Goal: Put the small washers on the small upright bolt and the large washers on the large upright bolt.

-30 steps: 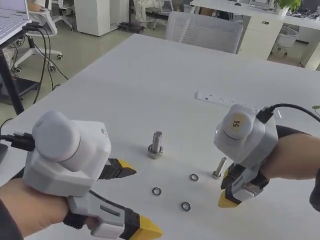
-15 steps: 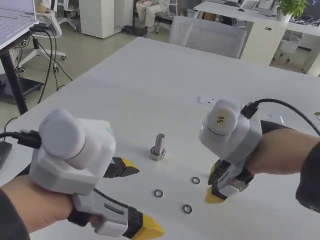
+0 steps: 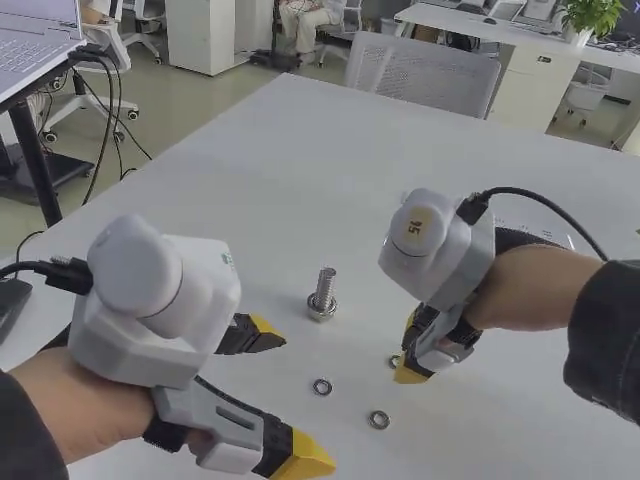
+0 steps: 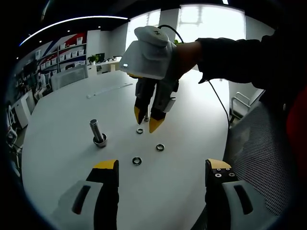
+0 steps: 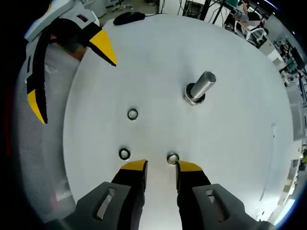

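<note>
The large upright bolt [image 3: 322, 293] [image 5: 199, 88] [image 4: 98, 134] stands mid-table. Three small washers lie flat in front of it: one [image 3: 322, 386], one [image 3: 379, 419], and one [image 3: 395, 360] at the tips of my right gripper [image 3: 410, 345]. In the right gripper view that washer [image 5: 172, 157] lies just ahead of the right gripper [image 5: 160, 166], whose jaws are open and hold nothing. My left gripper [image 3: 283, 395] [image 4: 162, 165] hovers wide open at the lower left, empty. The right gripper hides the small bolt in the head view.
The white table [image 3: 250, 170] runs far back, with its left edge close to my left hand. A grey mesh chair [image 3: 420, 65] stands at the far side, and a laptop [image 3: 35, 35] sits on a stand to the left.
My right gripper has moved left and down, from beside the small bolt to the nearest washer, and now covers that bolt. The left gripper has stayed in place, open.
</note>
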`<state>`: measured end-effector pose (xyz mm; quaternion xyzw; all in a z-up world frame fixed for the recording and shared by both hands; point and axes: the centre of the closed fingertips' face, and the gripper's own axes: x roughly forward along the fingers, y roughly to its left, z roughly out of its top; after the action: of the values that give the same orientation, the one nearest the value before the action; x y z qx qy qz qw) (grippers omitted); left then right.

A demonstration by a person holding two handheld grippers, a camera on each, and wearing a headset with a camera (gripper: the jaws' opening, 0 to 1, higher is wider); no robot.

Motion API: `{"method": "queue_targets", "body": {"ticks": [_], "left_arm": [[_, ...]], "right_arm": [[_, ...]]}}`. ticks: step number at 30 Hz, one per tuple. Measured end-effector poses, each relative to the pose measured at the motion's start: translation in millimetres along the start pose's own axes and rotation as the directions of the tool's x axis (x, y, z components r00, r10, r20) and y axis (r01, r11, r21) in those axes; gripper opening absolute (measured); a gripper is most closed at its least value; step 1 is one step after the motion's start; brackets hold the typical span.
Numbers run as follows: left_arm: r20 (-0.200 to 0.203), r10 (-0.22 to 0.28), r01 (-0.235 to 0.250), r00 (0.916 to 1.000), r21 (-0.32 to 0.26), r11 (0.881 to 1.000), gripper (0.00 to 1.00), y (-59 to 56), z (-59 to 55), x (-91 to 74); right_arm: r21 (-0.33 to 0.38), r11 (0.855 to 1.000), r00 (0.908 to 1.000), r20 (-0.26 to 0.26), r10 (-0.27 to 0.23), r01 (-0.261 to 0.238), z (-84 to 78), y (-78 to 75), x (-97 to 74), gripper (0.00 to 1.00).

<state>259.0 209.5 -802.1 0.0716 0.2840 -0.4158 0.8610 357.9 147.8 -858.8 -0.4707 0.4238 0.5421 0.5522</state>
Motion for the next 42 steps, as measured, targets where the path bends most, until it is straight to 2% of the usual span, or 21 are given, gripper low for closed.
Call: {"method": "queue_targets", "body": {"ticks": [9,16,28,42], "left_arm": [[0.002,-0.001,0.001,1.0000,0.000,1.000,0.73,0.1,0.9,0.0],[0.002,0.000,0.000,1.0000,0.000,1.000,0.73,0.5,1.8,0.3],[0.001,-0.001,0.001,1.0000,-0.002,1.000,0.73,0.9,0.9,0.9],[0.005,0.004,-0.004,1.0000,-0.006,1.000,0.73,1.7,1.1,0.5]], "right_arm": [[0.013,1.000,0.9999,-0.015,-0.001,0.001,-1.7,-9.3,5.9,0.25],[-0.003,1.000,0.9997,-0.025,-0.002,0.002,-1.2,-15.1,10.3,0.25],[-0.021,1.000,0.9991,-0.043,0.001,-0.002,-1.8,-17.0,16.4,0.23],[0.007,0.999,0.9985,-0.042,0.034,-0.034,-4.6,-13.1,20.3,0.20]]}}
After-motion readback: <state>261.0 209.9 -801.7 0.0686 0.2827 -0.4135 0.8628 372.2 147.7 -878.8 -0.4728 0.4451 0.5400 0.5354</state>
